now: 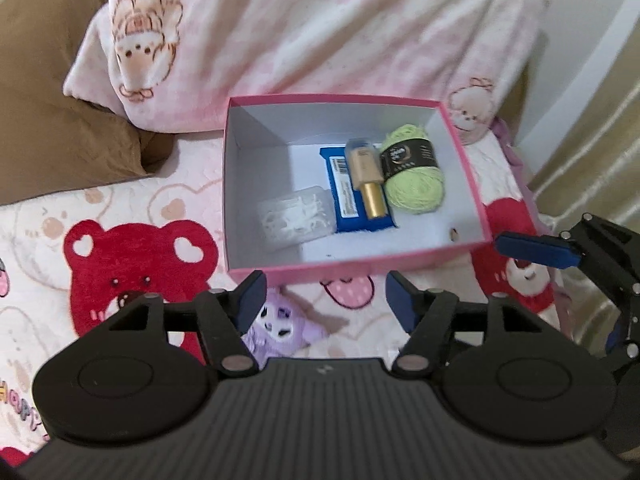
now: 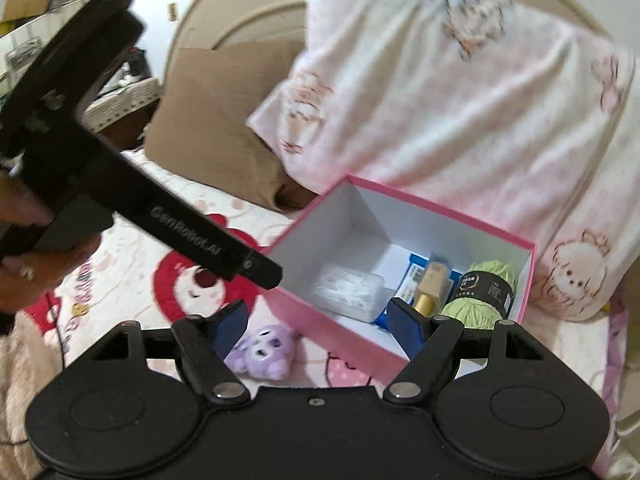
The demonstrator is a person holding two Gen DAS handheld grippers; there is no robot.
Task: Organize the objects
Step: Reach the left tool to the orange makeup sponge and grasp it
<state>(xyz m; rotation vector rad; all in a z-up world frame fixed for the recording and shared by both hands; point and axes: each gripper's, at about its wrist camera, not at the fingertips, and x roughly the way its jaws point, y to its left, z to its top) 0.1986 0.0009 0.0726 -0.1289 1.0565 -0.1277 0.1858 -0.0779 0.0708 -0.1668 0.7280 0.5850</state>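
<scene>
A pink box with a white inside sits on the bed. In it lie a clear plastic case, a blue packet, a beige bottle with a gold cap and a green yarn ball. A small purple plush lies on the blanket in front of the box. My left gripper is open and empty just above the plush. My right gripper is open and empty over the box's near wall, with the plush below its left finger.
A cartoon-print blanket covers the bed. A pink patterned pillow and a brown pillow lie behind the box. A curtain hangs at the right. The left gripper's body crosses the right wrist view.
</scene>
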